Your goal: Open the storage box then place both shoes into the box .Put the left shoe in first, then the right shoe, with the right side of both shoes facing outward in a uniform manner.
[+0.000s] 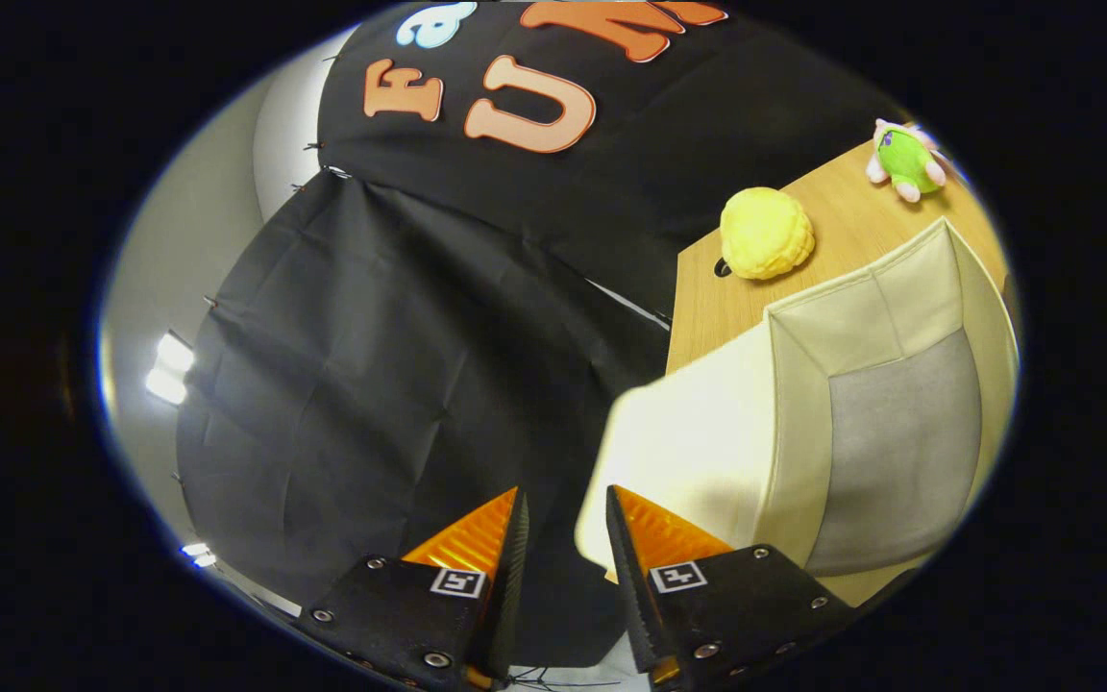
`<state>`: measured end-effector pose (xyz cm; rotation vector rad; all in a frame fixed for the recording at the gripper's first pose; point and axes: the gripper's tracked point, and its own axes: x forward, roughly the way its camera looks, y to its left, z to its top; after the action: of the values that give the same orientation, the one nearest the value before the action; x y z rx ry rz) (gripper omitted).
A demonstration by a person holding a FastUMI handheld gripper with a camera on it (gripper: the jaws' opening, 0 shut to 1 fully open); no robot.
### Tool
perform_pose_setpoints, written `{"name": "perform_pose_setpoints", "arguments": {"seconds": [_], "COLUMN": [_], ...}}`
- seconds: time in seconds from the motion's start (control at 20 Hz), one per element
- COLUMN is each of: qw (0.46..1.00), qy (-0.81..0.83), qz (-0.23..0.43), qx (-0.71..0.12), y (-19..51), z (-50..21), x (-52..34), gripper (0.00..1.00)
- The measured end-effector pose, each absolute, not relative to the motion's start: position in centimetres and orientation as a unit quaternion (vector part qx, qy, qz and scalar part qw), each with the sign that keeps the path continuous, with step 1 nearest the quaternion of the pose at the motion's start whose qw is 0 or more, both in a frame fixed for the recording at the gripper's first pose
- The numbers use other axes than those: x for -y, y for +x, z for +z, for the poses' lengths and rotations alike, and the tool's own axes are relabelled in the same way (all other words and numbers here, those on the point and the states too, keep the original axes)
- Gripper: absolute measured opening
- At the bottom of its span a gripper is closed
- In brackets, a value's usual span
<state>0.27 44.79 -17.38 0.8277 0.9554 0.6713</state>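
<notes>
A: Cream fabric, grey inside: that is the storage box on the wooden bench, and its lid flap looks lifted already, standing just ahead of the right finger.

B: And the gripper?

A: Its two orange fingers stand a little apart with nothing between them. The flap's lower corner lies just beside the right fingertip, perhaps brushing it; I cannot tell whether they touch.

B: So the opening step is about done?

A: I judge so. The box's mouth shows wide, the grey lining is in plain sight, and no shoe lies inside it.

B: How to finish it well?

A: Push the flap fully back so it will not fall shut, then let go cleanly, without dragging the soft wall along. The box looks light and may slide on the bench.

B: Anything nearby to mind?

A: A yellow plush ball sits just beyond the box, and a green plush toy farther off. Both are clear of the opening.
</notes>
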Motion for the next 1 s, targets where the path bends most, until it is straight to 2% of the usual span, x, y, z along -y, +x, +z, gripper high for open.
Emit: {"name": "perform_pose_setpoints", "arguments": {"seconds": [0.3, 0.5, 0.75, 1.0], "qw": [0.781, 0.807, 0.838, 0.871], "qy": [0.347, 0.311, 0.278, 0.208], "qz": [0.302, 0.283, 0.234, 0.154], "qx": [-0.422, -0.415, -0.407, -0.418], "y": [0.1, 0.0, 0.7, 1.5], "z": [-17.0, -17.8, -19.3, -23.2], "x": [-40.9, -36.4, -29.0, -20.2], "gripper": [0.73, 0.85, 0.88, 0.88]}}
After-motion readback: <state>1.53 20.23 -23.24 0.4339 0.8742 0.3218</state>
